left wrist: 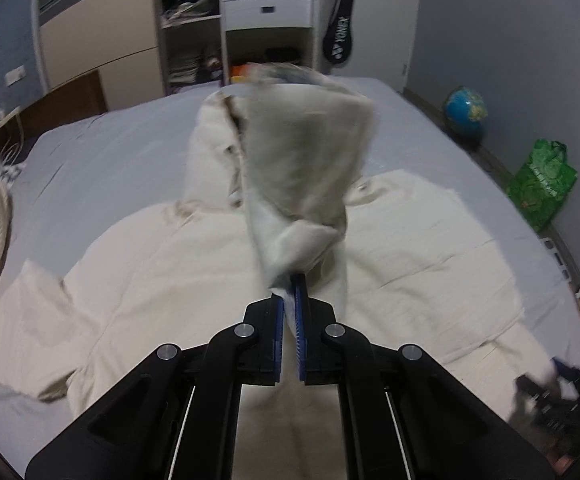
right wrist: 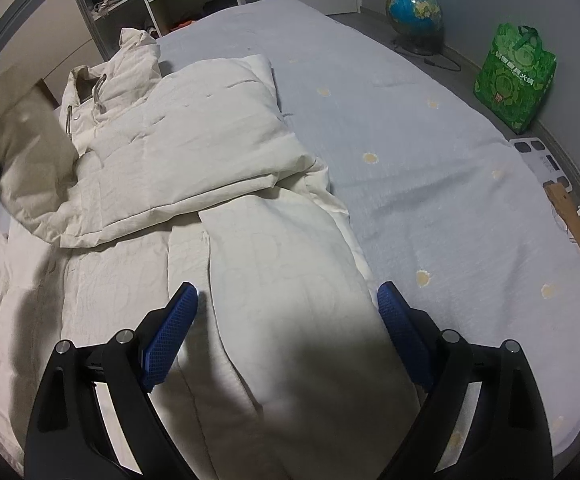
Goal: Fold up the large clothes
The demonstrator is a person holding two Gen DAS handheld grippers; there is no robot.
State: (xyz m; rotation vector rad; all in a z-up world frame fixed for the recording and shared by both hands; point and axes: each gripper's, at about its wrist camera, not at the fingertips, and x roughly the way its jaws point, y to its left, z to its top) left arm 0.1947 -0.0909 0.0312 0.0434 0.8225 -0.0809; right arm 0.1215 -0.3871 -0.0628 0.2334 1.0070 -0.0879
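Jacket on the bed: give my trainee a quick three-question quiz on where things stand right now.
1. True or false: the left gripper is shut on a sleeve of the jacket.
2. The right gripper is: A) shut on the hood, B) open over the jacket, C) holding the green bag.
3. What round blue thing stands on the floor by the wall, next to the green bag?

Key: 1 true, the fingers pinch cloth lifted off the bed. 2 B. 3 the globe.
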